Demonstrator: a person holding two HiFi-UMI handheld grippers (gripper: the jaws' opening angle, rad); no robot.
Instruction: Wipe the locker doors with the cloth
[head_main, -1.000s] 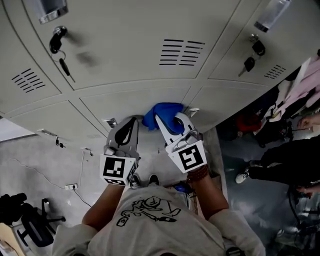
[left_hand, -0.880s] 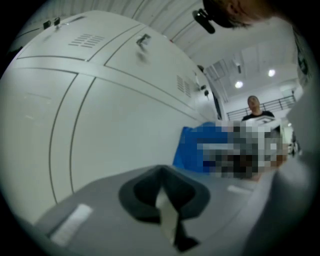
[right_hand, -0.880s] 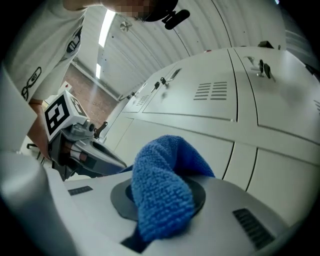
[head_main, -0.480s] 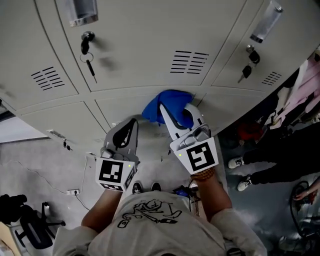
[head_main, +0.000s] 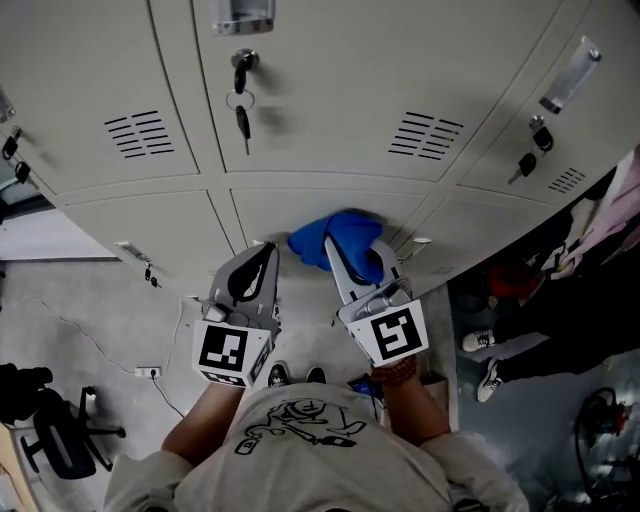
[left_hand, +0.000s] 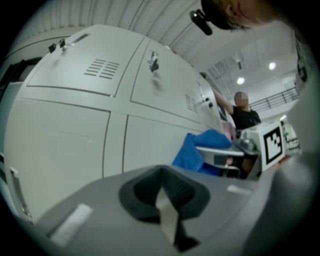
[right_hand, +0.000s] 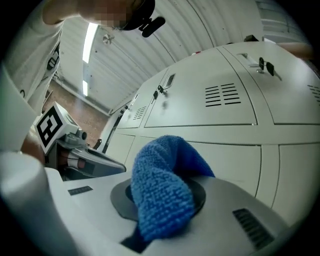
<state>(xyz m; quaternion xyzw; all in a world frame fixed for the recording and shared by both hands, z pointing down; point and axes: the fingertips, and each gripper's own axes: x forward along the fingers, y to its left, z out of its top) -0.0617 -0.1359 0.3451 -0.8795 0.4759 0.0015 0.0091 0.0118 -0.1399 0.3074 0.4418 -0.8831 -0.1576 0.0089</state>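
A blue cloth (head_main: 335, 238) is bunched in my right gripper (head_main: 352, 247), which is shut on it and holds it against a lower grey locker door (head_main: 330, 205). In the right gripper view the cloth (right_hand: 162, 192) bulges out between the jaws, with the locker doors (right_hand: 220, 150) just beyond. My left gripper (head_main: 255, 268) hovers beside it to the left, shut and empty, a little off the door. In the left gripper view the cloth (left_hand: 200, 150) and the right gripper (left_hand: 235, 152) show at the right.
Upper locker doors carry vents, a label holder (head_main: 240, 15) and keys hanging from locks (head_main: 240, 95). A person's legs and shoes (head_main: 490, 350) stand at the right. An office chair (head_main: 50, 440) sits at the lower left, and a cable runs along the floor.
The view has swung so the lockers sit further right and lower. The right gripper with the cloth has stayed on the lower door, shifting a little; the left gripper has kept alongside it.
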